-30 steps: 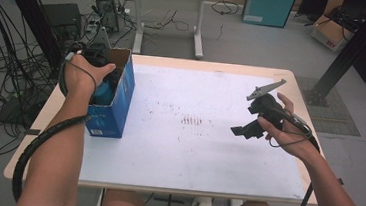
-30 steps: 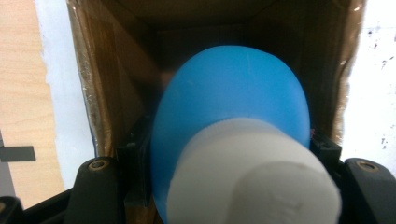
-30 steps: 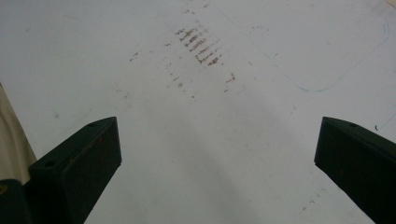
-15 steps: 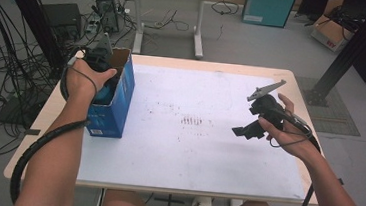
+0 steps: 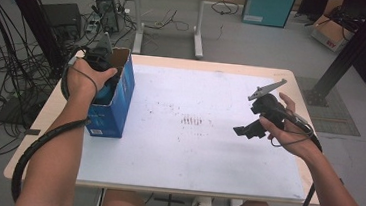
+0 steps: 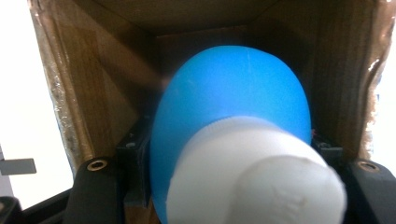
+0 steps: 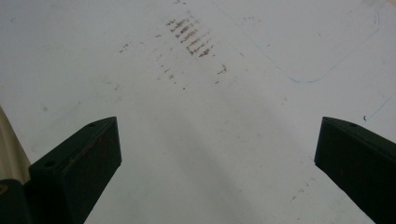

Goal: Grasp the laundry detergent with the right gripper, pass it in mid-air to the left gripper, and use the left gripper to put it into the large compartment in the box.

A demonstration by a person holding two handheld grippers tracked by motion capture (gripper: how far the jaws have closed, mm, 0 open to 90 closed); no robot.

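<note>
**Bottle held inside the box**

The blue bottle (image 6: 231,112) with its white cap (image 6: 257,177) sat inside the open cardboard box (image 5: 122,85), cap end toward your left gripper's camera. You held your left gripper (image 5: 104,73) in the mouth of the box, its jaws clamped on either side of the bottle. In the left gripper view, the brown inner walls of the box surrounded the bottle on three sides.

The box stood at the left edge of the table (image 5: 206,160), blue side facing the white mat.

You held your right gripper (image 5: 247,130) well apart from the box, above the right part of the table. Its jaws stood wide with nothing between them, pointing down at the scuffed mat (image 7: 196,116).
</note>
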